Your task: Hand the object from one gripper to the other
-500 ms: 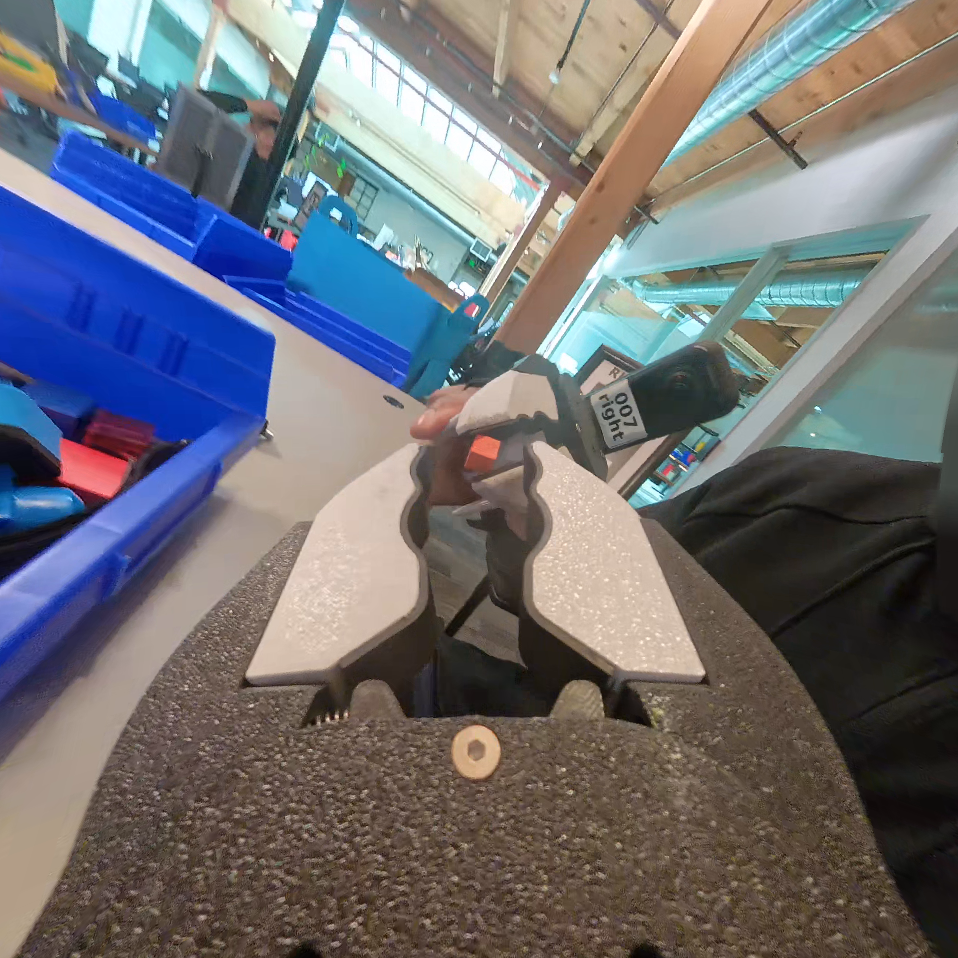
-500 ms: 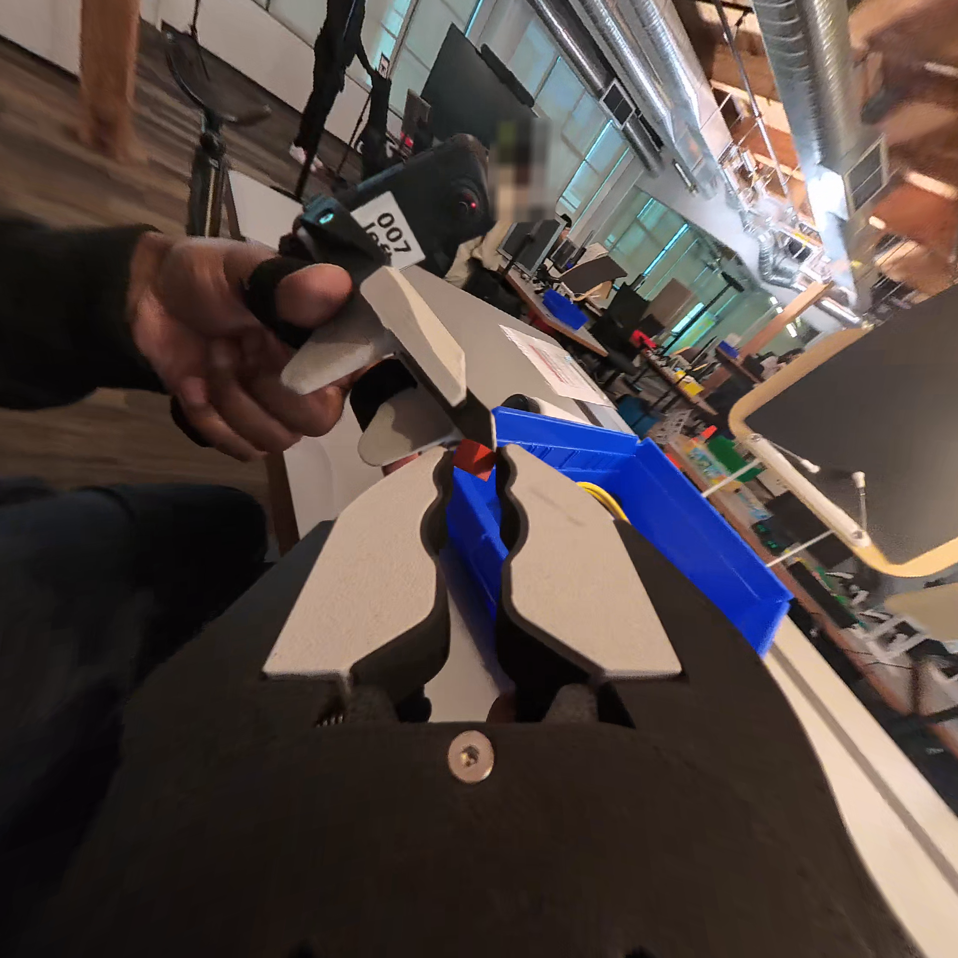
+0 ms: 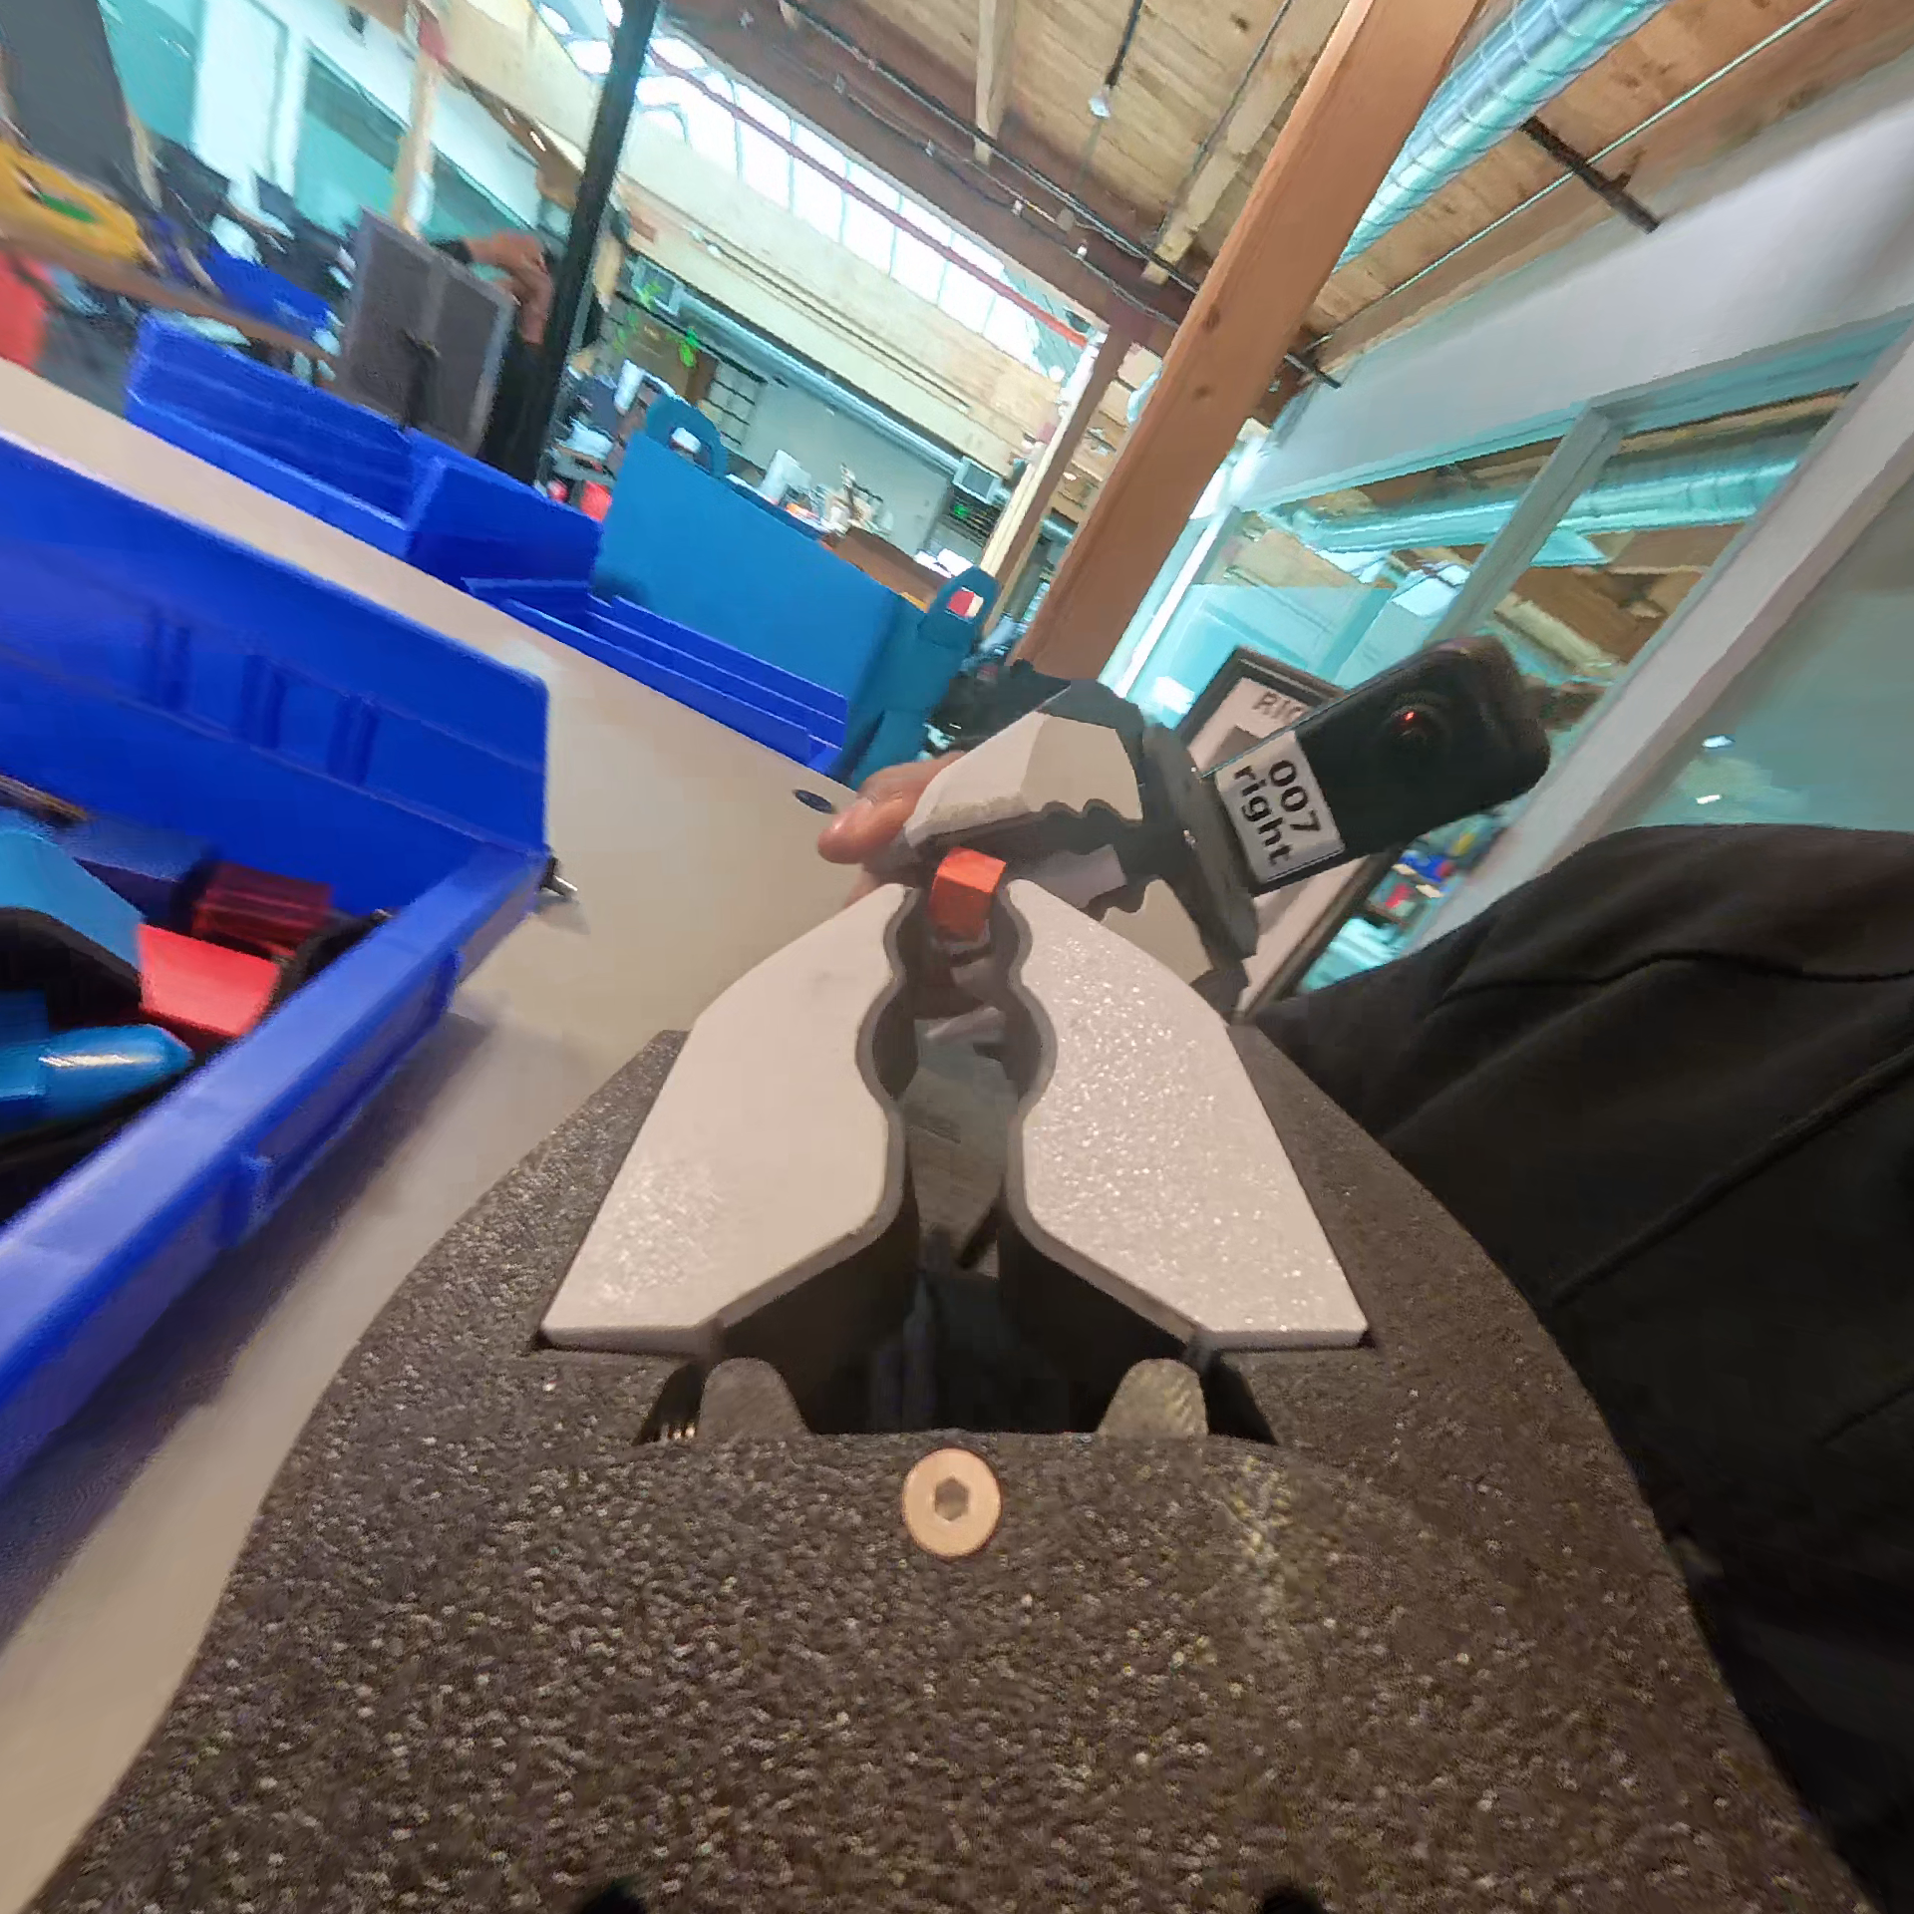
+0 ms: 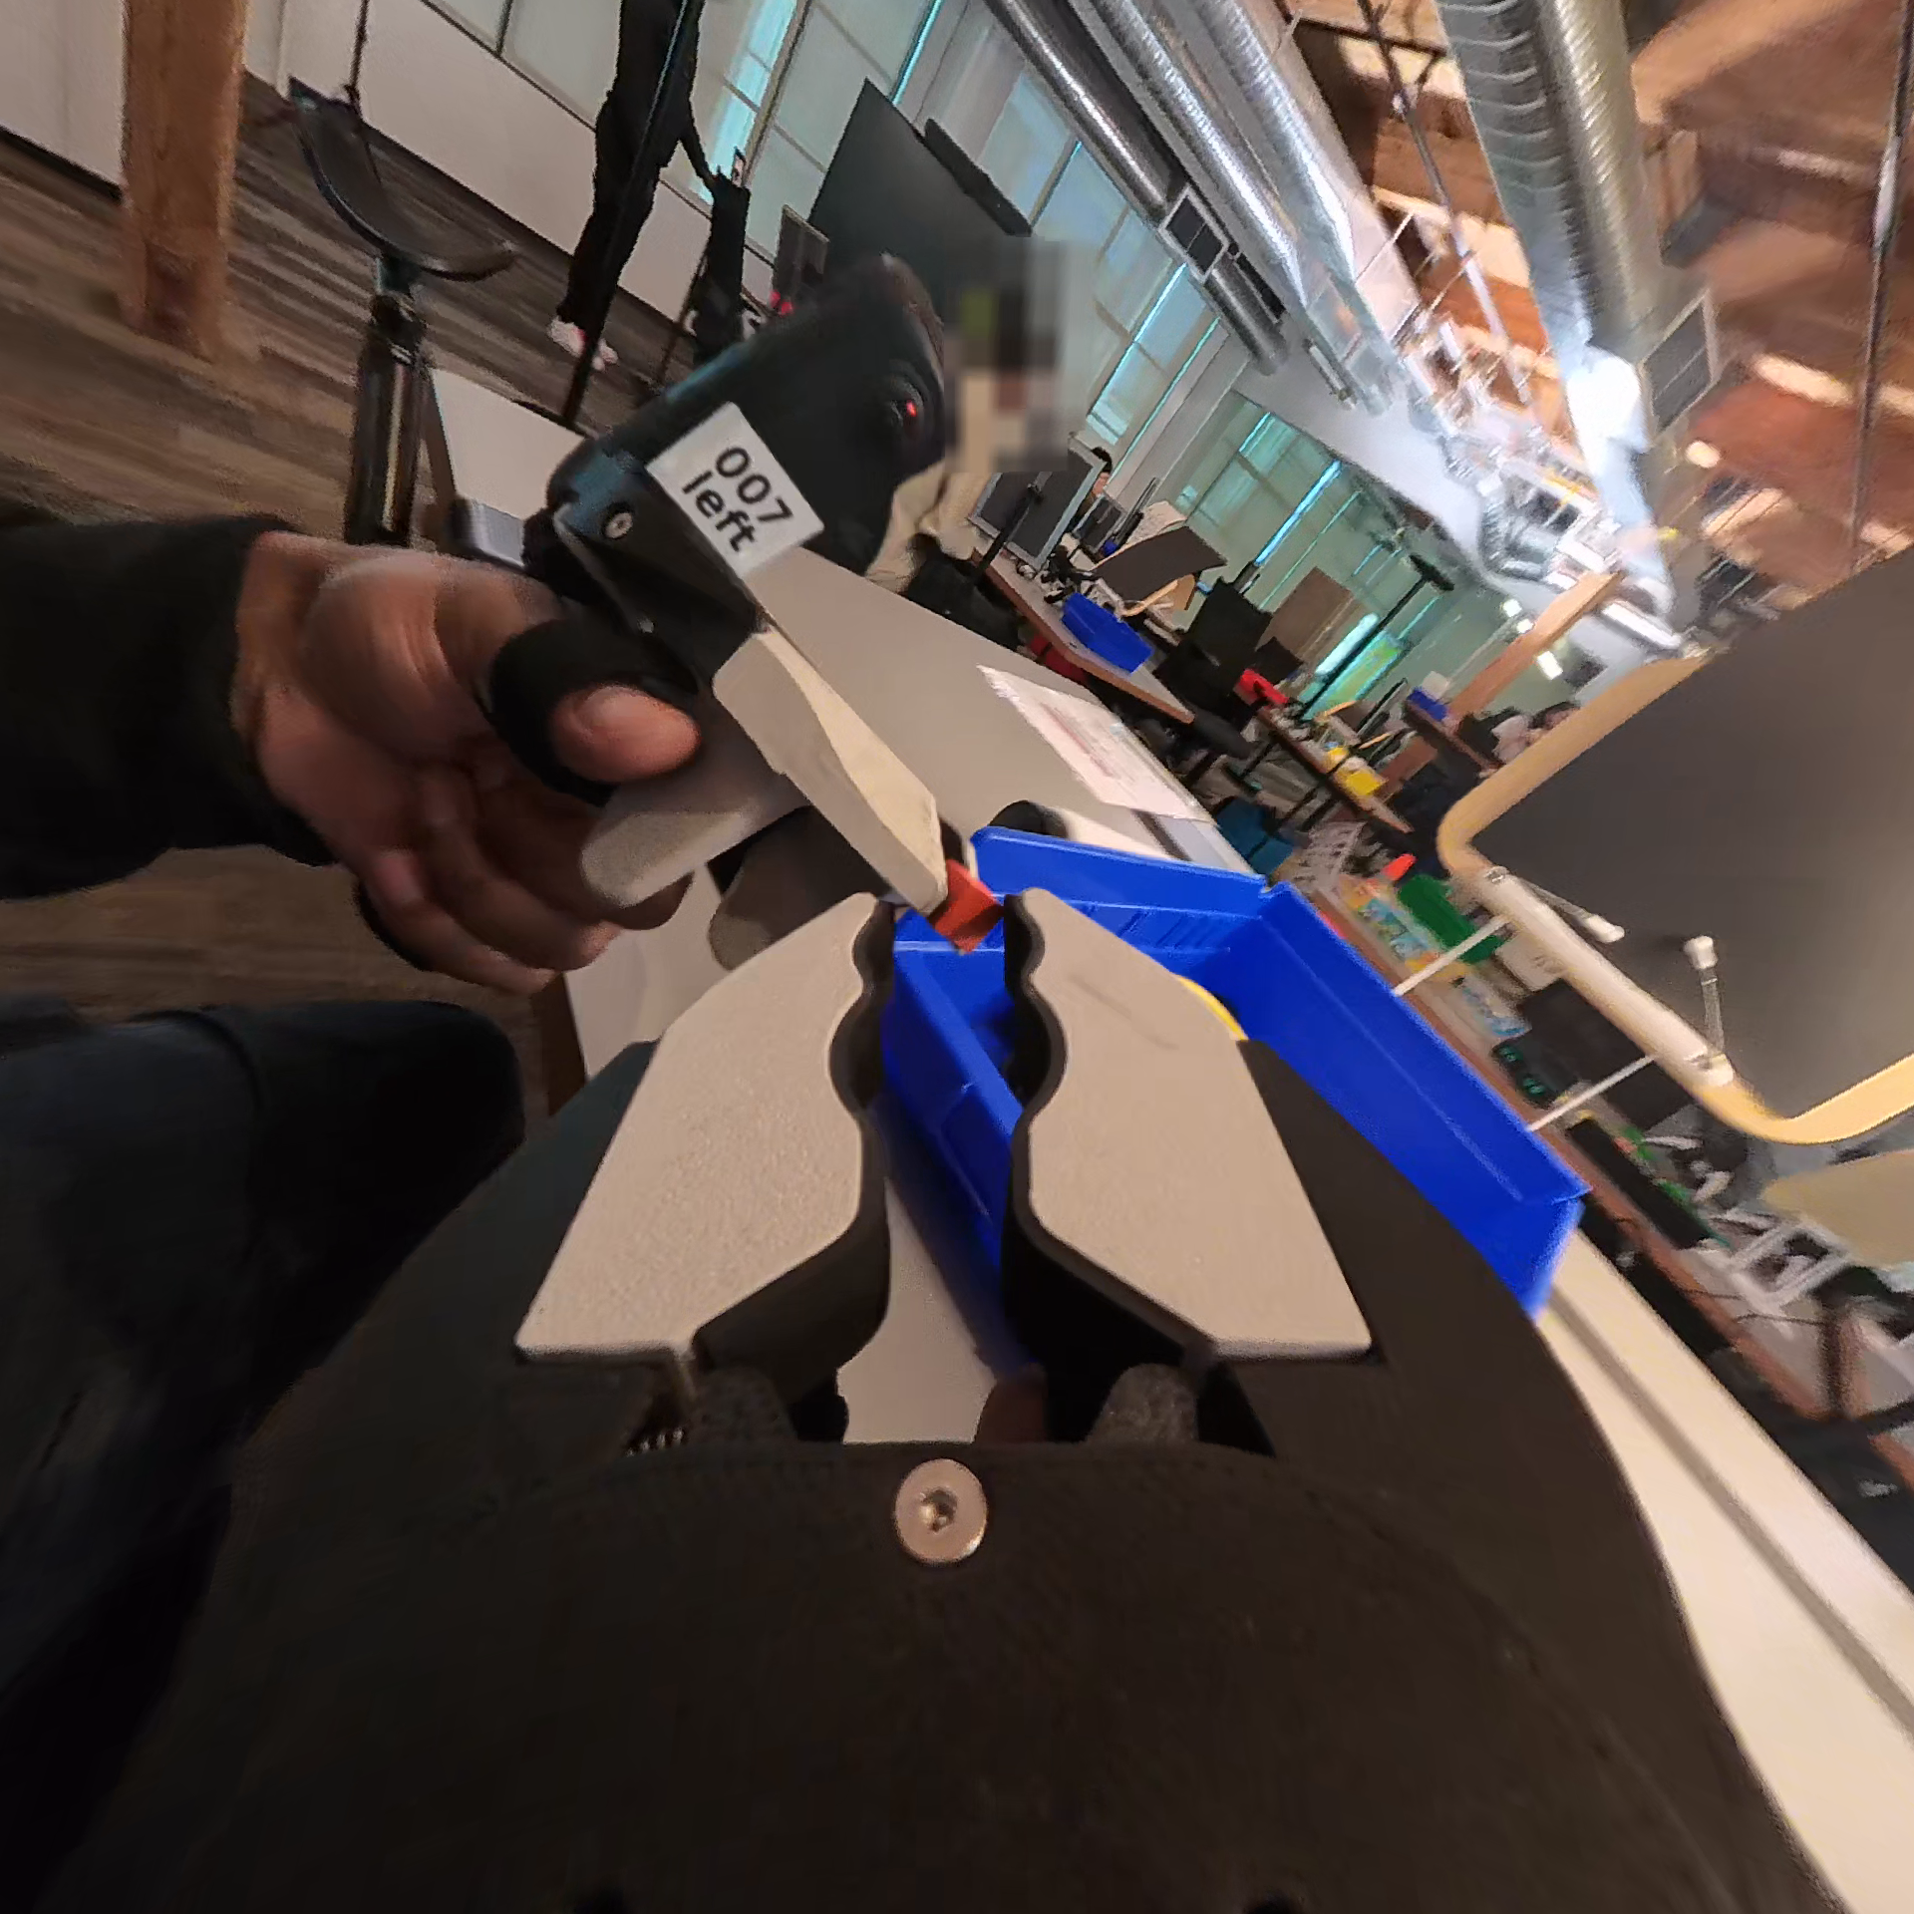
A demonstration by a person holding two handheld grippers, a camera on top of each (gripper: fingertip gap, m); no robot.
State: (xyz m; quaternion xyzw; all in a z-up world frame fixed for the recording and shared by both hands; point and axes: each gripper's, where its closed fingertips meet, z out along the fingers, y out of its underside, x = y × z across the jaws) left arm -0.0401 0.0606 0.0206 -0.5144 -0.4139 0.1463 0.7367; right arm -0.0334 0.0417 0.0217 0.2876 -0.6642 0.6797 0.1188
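A small red block [image 3: 965, 893] is held in mid-air between both grippers. My left gripper [image 3: 958, 911] is shut on it at the fingertips. In the right wrist view the left gripper's fingers [image 4: 849, 798] reach in from the upper left and pinch the red block [image 4: 972, 917]. My right gripper [image 4: 948, 906] has its tips on either side of the same block and still closes on it. The right gripper's fingers [image 3: 1020, 792] show just behind the block in the left wrist view. A hand holds each gripper.
A blue bin [image 3: 311, 994] with red, blue and black items stands on the grey table [image 3: 663, 829] to the left. It also shows in the right wrist view [image 4: 1346, 1056] beyond my fingers. More blue bins [image 3: 342, 466] stand farther back. A dark sleeve [image 3: 1616, 1139] is at the right. The tips of both grippers are at nearly the same place.
My left gripper has moved up to the red block and shut on it. Before, it was open and only the right gripper held the block.
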